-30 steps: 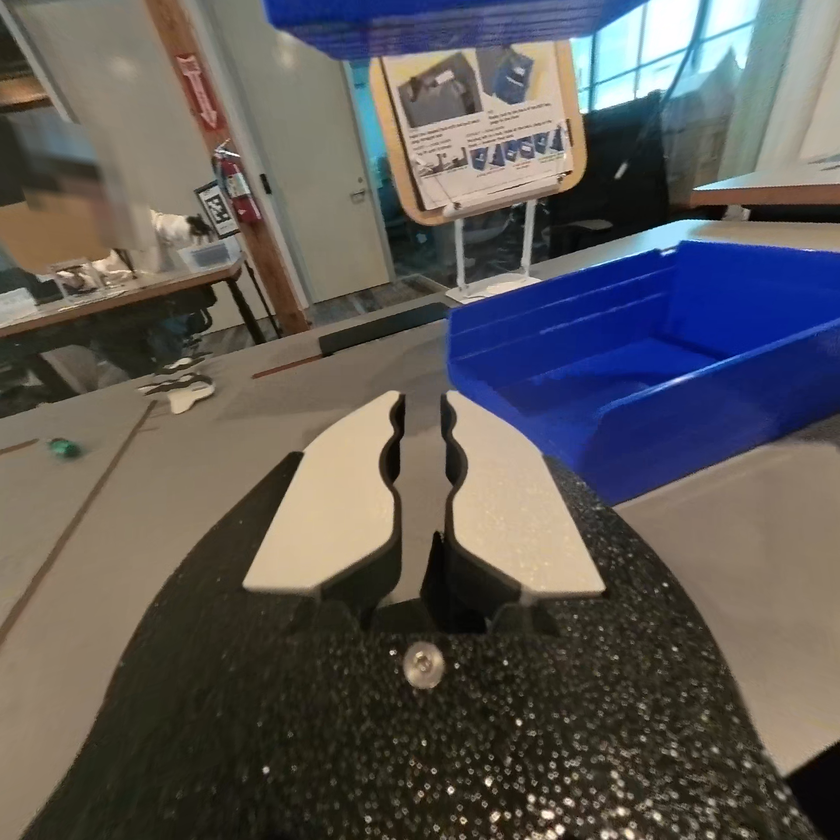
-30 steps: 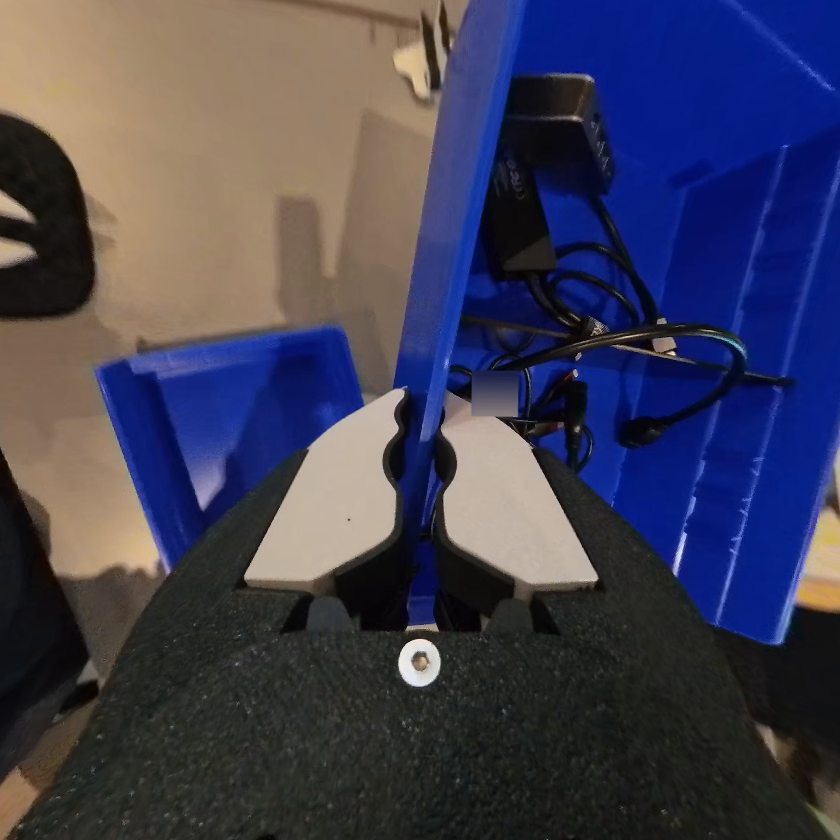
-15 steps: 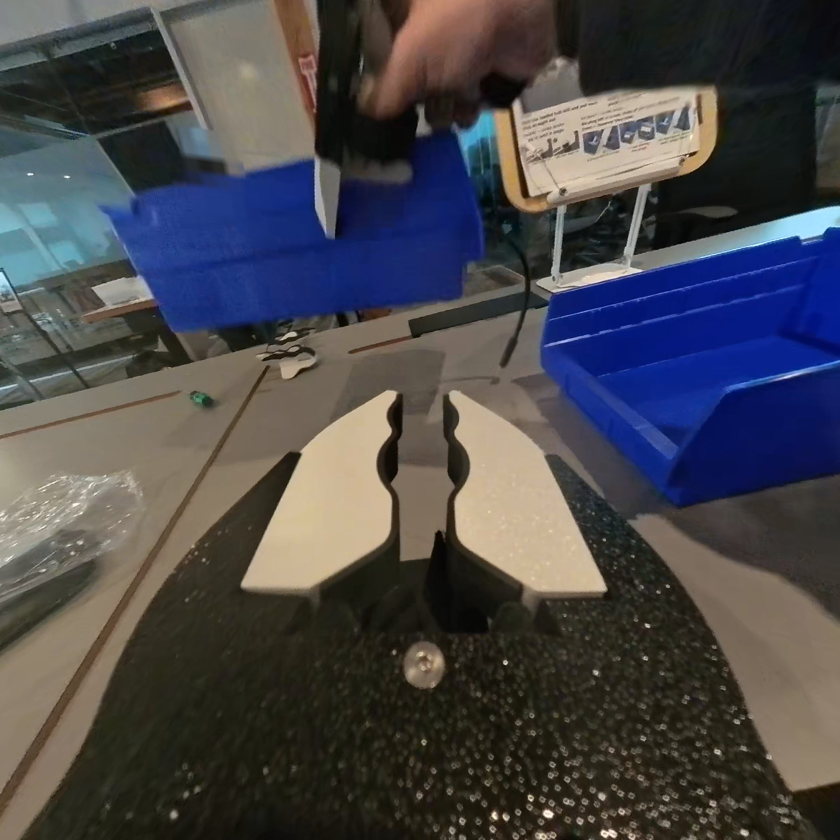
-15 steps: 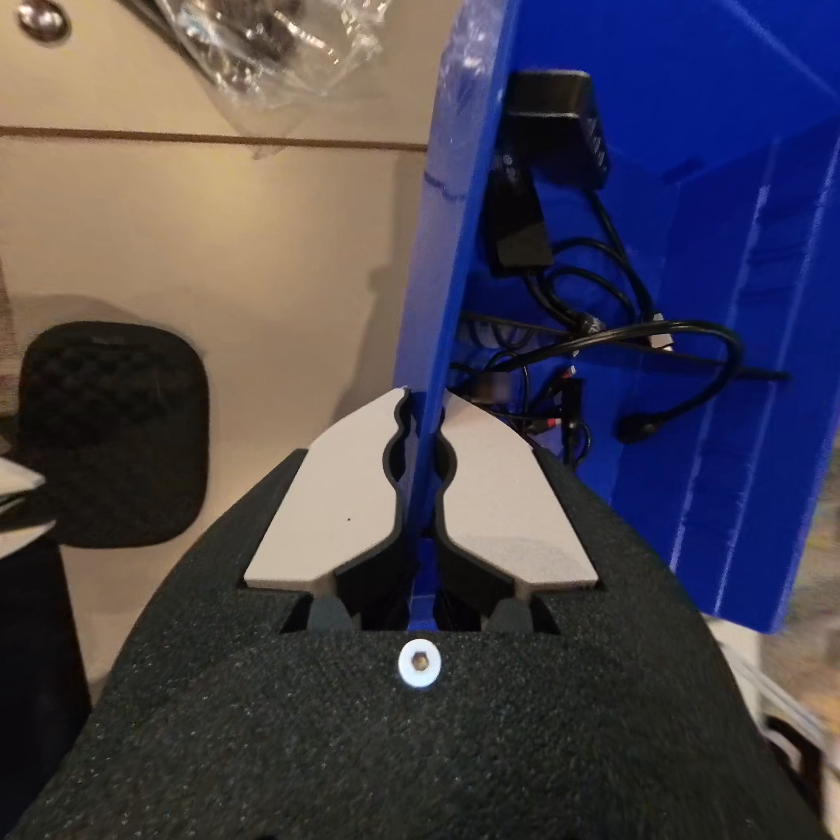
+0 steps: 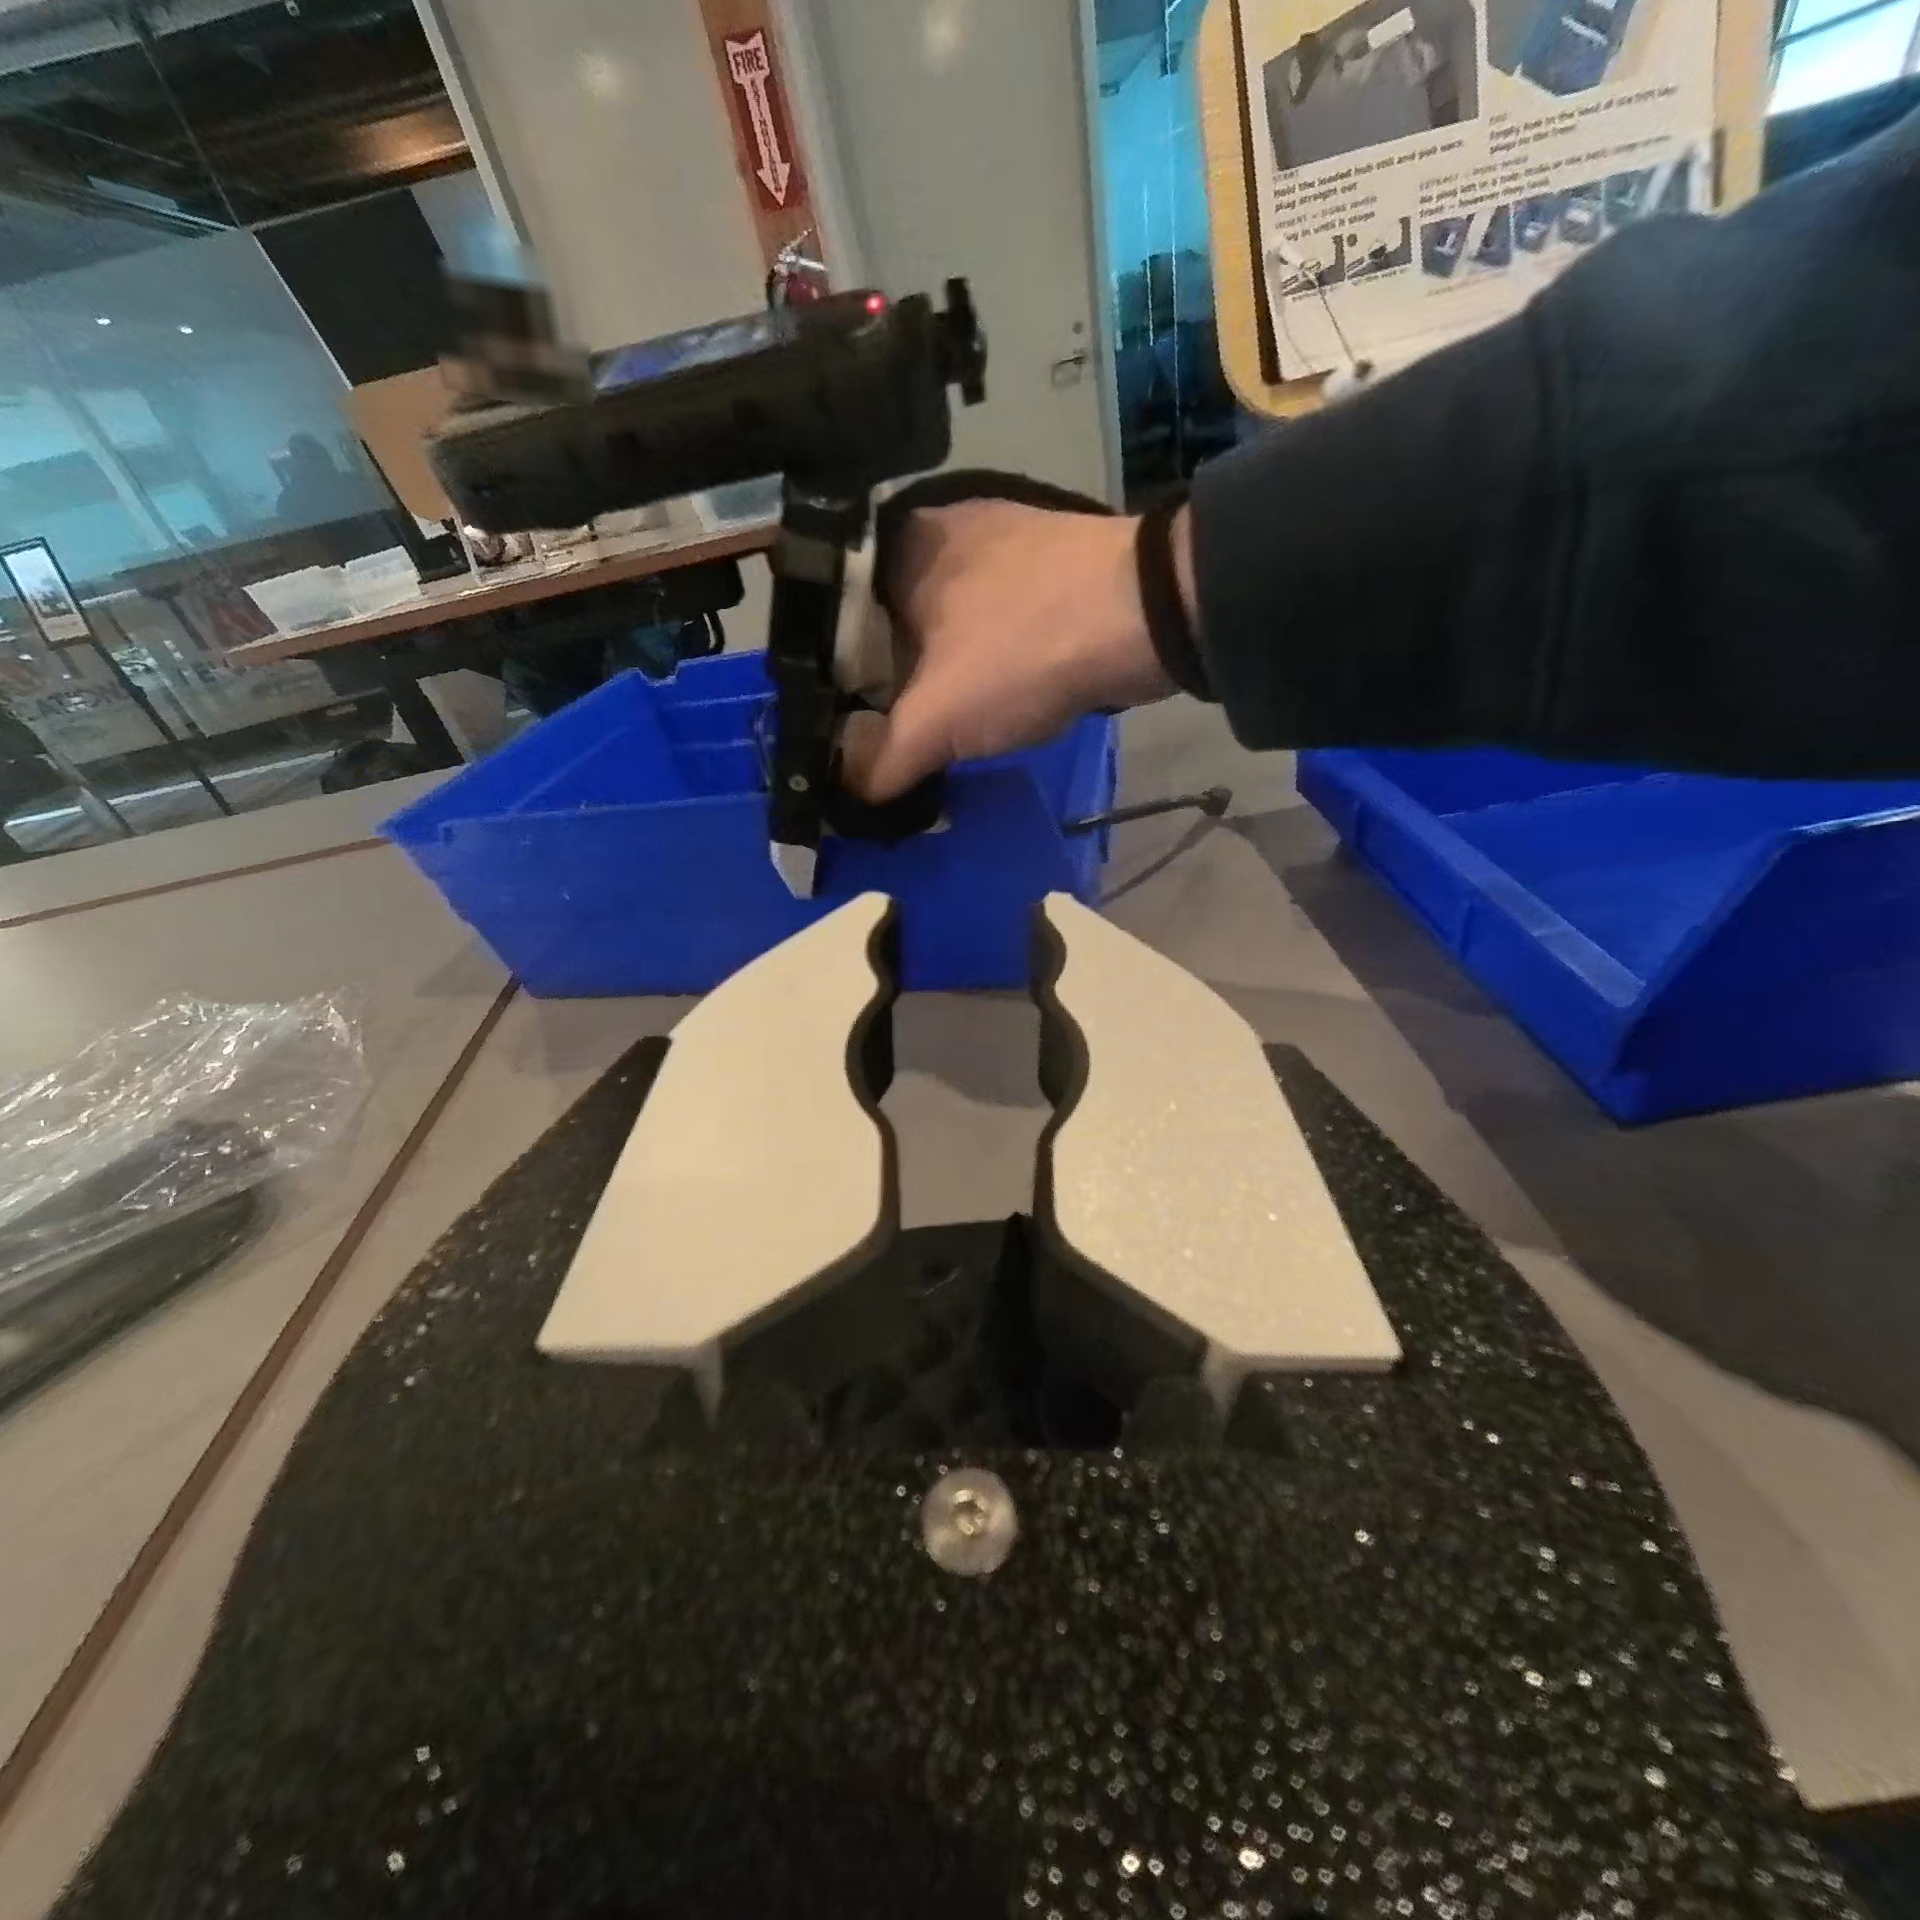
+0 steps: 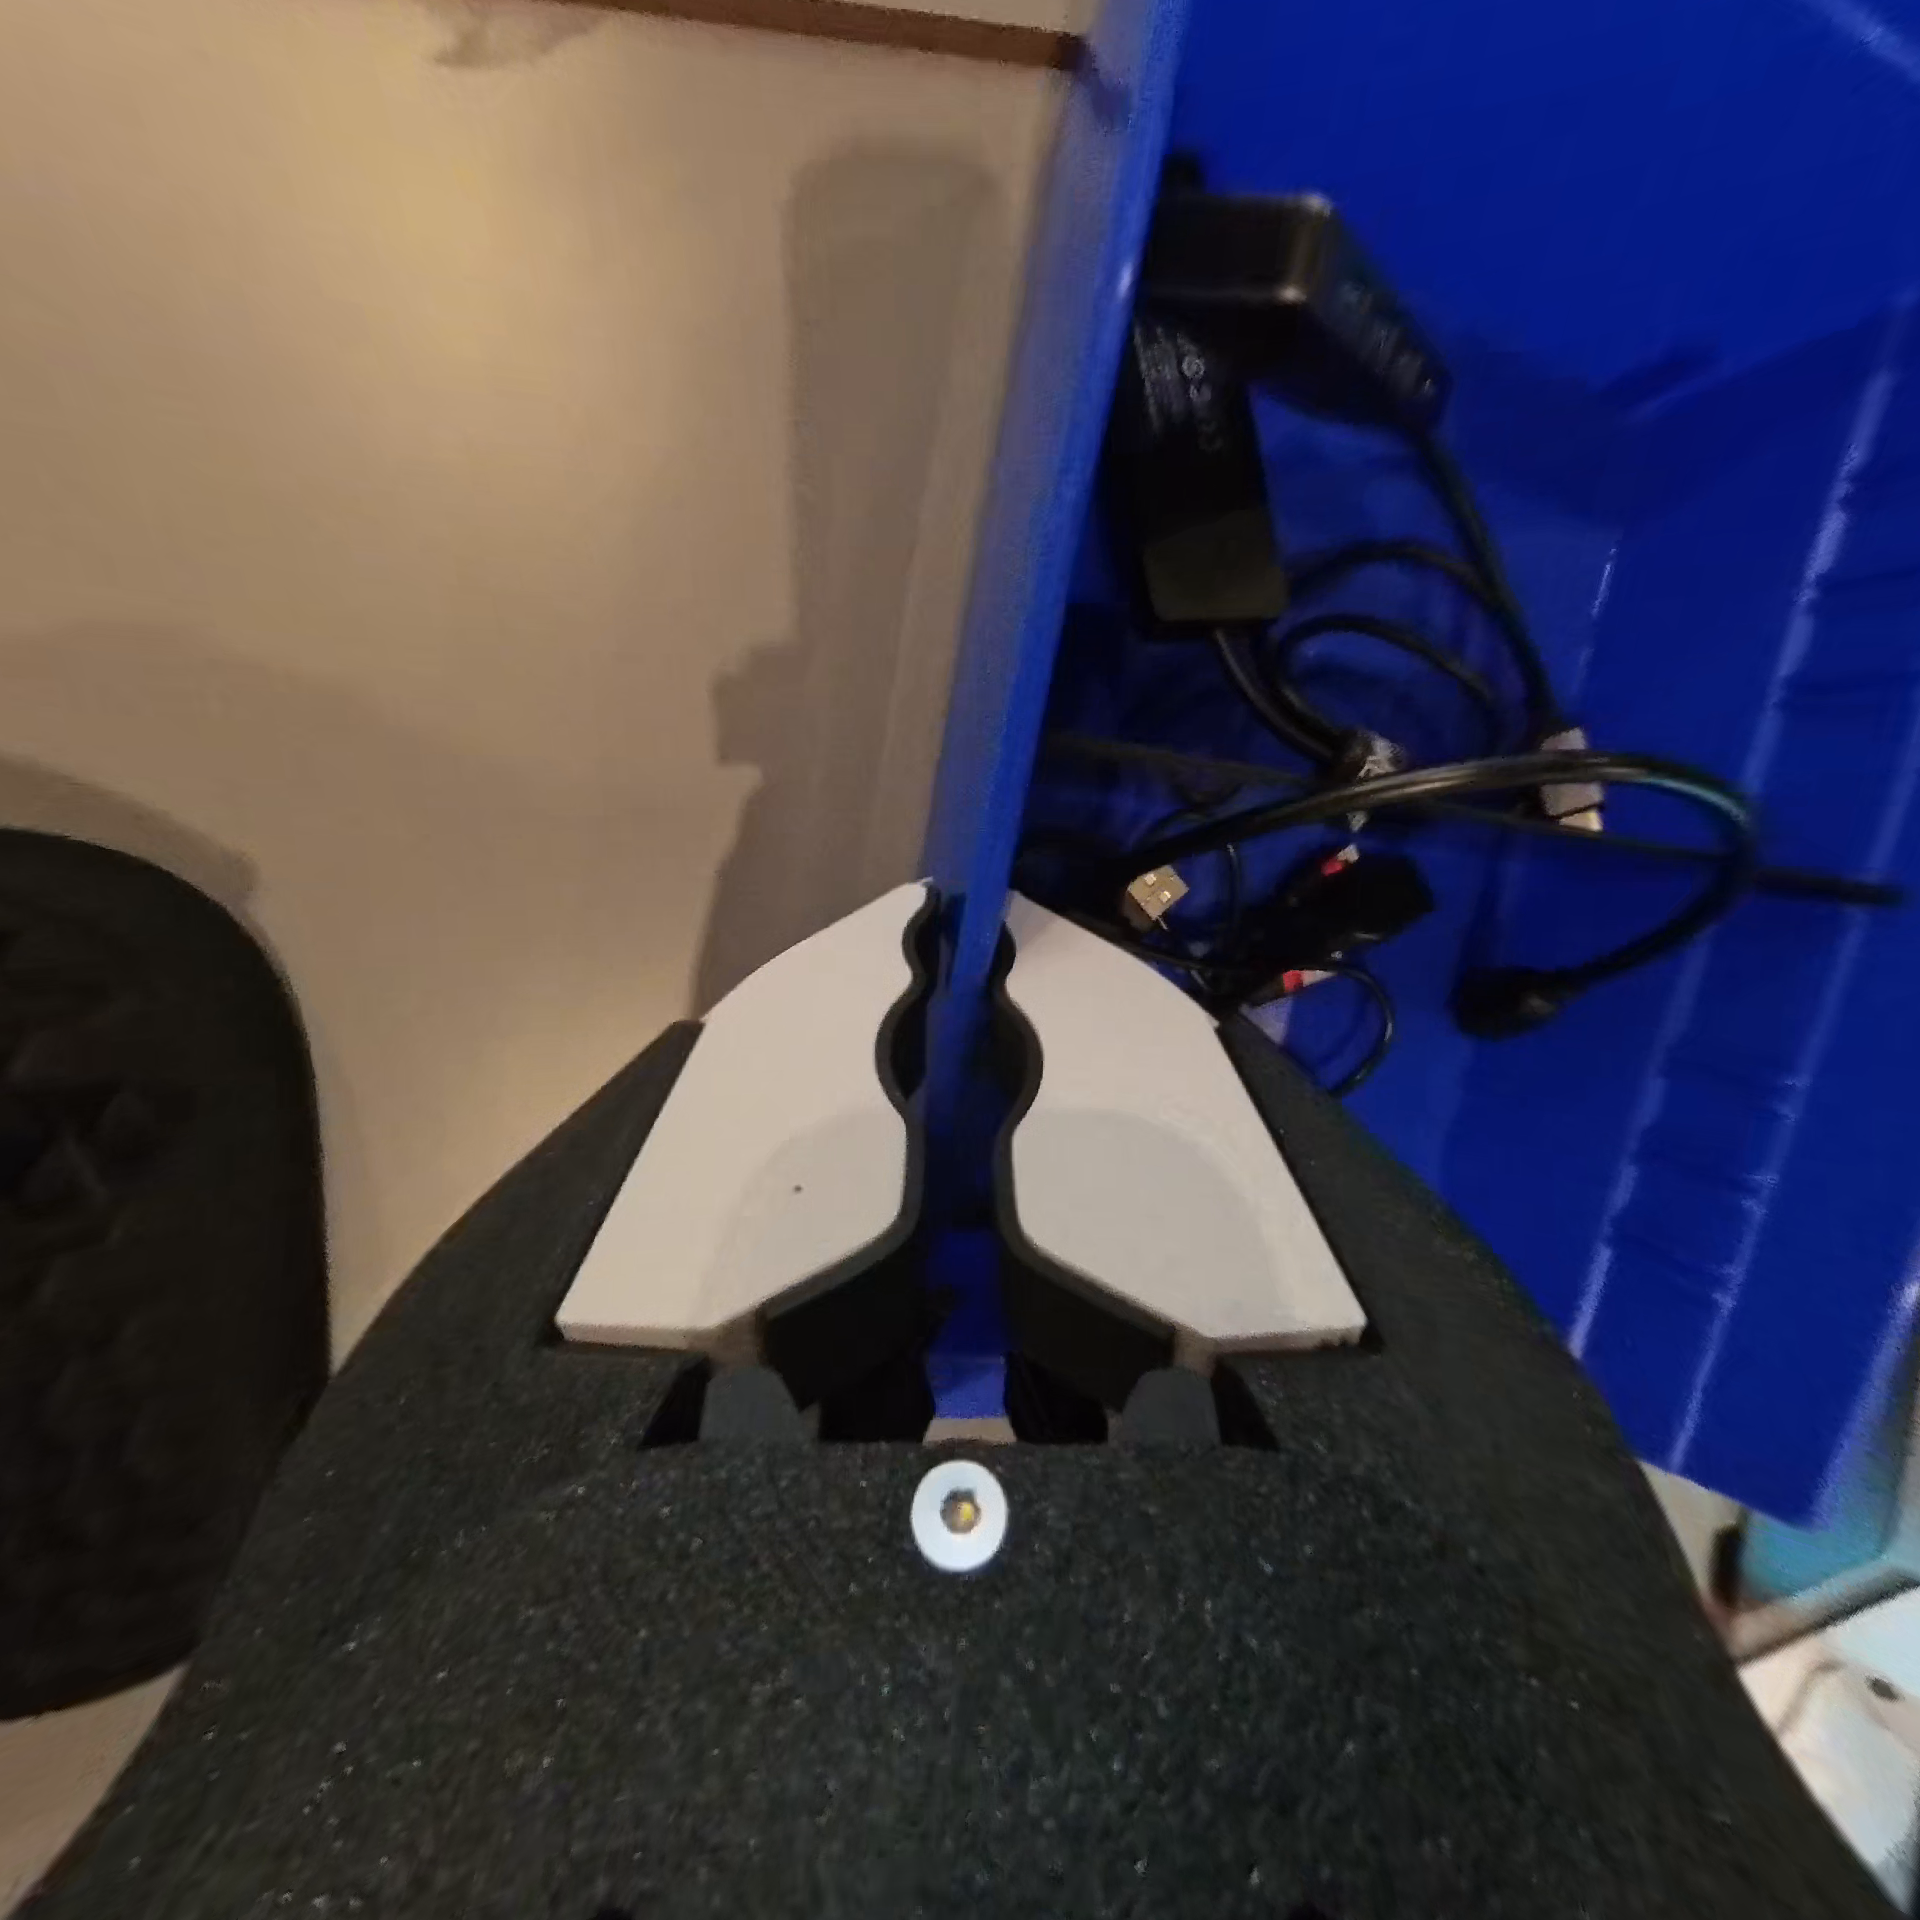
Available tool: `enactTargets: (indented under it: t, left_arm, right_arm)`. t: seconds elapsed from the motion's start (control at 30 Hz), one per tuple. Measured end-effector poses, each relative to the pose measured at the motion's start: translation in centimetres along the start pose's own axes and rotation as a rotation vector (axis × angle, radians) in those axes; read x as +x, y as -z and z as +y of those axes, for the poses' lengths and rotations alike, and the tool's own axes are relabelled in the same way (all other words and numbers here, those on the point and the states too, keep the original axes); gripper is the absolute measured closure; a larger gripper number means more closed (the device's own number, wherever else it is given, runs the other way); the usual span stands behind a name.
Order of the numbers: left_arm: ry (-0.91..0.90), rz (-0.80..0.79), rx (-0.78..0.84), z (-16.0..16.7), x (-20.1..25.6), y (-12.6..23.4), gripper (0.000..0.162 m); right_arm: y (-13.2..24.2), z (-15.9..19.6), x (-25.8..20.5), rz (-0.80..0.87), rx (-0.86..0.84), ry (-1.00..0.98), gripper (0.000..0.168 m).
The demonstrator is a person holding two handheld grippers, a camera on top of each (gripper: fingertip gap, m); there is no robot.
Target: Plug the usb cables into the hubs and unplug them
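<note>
Right hand pose: my right hand point(image 5: 997, 644) reaches in from the right ahead of my left jaws, sleeve level, fingers wrapped round the handle of the right gripper point(image 6: 961, 914), which points down onto the bin wall.

Right jaws: nearly closed, clamped on the thin front wall of the blue bin point(image 6: 1039, 520); the wall runs straight up between my two pads.

Left jaws: my left gripper point(image 5: 961, 914) hangs low over the grey table point(image 5: 260, 935), fingers a narrow gap apart, nothing between them.

Change: half a second ago the gripped bin was up in the air beyond my left jaws; now it sits on the table directly ahead of them. A second ago it was above the view's top edge.

Gripped bin contents: to the right of my right jaws, inside the wall, lie two black hubs point(image 6: 1205, 457) stacked toward the far end, and a tangle of black usb cables point(image 6: 1507, 790). One silver plug point(image 6: 1158, 894) lies just right of my right fingertip, loose, not in a hub.

Second bin: another blue bin point(image 5: 1621, 914) stands to the right of my left jaws, well apart from the gripped one; what shows of its floor is bare.

Left side: a clear plastic bag point(image 5: 156, 1101) holding dark items lies left of my left jaws.
</note>
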State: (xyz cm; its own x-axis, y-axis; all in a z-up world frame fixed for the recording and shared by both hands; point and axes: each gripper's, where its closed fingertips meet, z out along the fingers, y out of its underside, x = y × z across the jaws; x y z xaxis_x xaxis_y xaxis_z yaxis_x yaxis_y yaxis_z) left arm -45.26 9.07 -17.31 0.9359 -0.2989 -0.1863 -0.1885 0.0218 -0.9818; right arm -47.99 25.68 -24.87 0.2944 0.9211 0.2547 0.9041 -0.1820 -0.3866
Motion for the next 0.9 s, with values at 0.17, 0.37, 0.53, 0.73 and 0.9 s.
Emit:
enactTargets:
  t: [0.17,0.37,0.53,0.73,0.9]
  left_arm:
    - [0.017,-0.037,0.024,-0.9,-0.6,-0.1,0.128]
    - [0.129,-0.079,0.023,-2.5,-1.4,-2.0,0.105]
    - [0.148,-0.151,-0.143,-1.5,-3.0,-6.4,0.088]
    - [0.182,-0.143,-0.492,1.6,-5.7,-11.8,0.104]
    - [0.274,-0.136,-0.808,4.4,-5.9,-13.5,0.078]
  right_arm:
    - [5.1,0.5,0.2,0.0,0.118,0.051,0.121]
    - [18.1,8.2,3.3,0.058,0.351,-0.031,0.106]
    - [28.5,19.0,8.0,0.305,0.509,-0.155,0.112]
    - [38.9,29.6,11.6,0.493,0.754,-0.337,0.117]
    - [44.4,35.9,12.8,0.62,0.944,-0.415,0.124]
